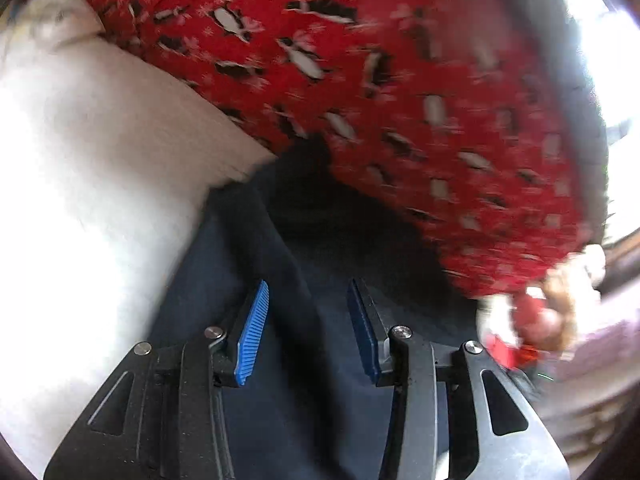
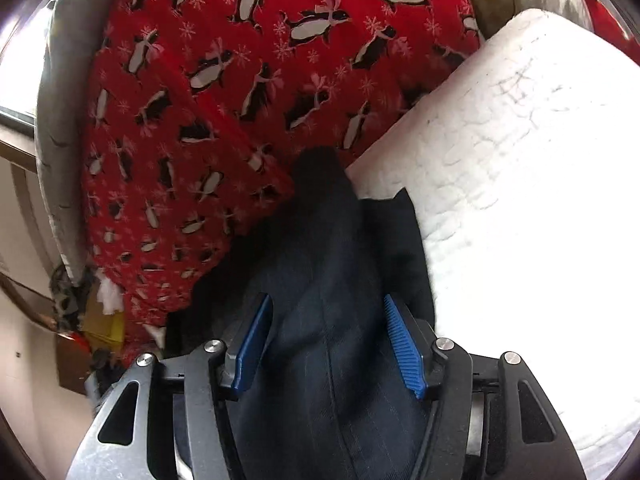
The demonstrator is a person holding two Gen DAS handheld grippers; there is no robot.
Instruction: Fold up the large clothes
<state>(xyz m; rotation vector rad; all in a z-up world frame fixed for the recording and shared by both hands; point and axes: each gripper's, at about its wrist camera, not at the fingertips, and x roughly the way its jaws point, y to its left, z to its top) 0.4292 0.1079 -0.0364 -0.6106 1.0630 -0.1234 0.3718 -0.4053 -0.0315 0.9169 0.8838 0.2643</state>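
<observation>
Between red blanket [image 2: 224, 120] at left and white quilt [image 2: 520, 200] at right, dark garment [image 2: 332, 280] fills a narrow gap. Left gripper [image 1: 308, 332] fingers part-spread, fold between, contact unclear. Right gripper [image 2: 328, 344] fingers pinching bunched garment.

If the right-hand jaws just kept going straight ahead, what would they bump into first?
Probably more of the dark navy garment already bunched between the right gripper jaws; beyond it lies the red penguin-print fabric. Depth is hard to judge.
</observation>
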